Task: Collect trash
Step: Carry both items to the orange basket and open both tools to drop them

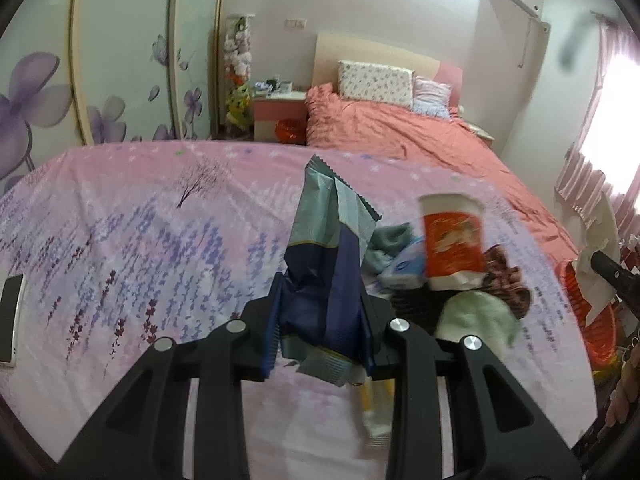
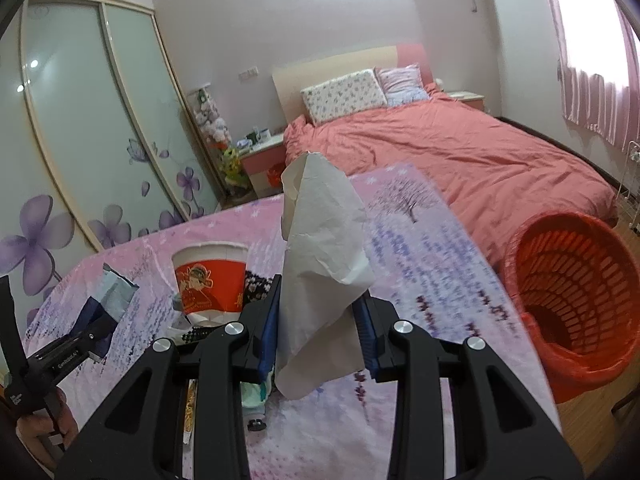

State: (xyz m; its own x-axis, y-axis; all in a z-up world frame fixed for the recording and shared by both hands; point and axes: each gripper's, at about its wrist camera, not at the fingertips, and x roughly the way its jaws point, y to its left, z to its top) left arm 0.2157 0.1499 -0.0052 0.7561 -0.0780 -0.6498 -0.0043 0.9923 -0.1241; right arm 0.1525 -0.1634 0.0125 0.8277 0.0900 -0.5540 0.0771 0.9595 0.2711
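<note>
My left gripper (image 1: 322, 320) is shut on a blue and teal snack wrapper (image 1: 332, 248), held upright above the pink flowered table cover (image 1: 140, 220). My right gripper (image 2: 318, 320) is shut on a crumpled white paper (image 2: 324, 268), held above the same cover (image 2: 440, 264). A red and white paper cup (image 1: 452, 240) stands among clothes and packets in the left wrist view; it also shows in the right wrist view (image 2: 210, 284). A red mesh waste basket (image 2: 576, 296) stands on the floor to the right of the table. The left gripper with its wrapper shows at the left of the right wrist view (image 2: 96, 320).
A phone (image 1: 10, 316) lies at the table's left edge. A green cloth (image 1: 476, 316), a patterned dark cloth (image 1: 508, 280) and a blue-white packet (image 1: 404, 268) lie by the cup. A bed with a coral cover (image 2: 460, 152) stands behind the table.
</note>
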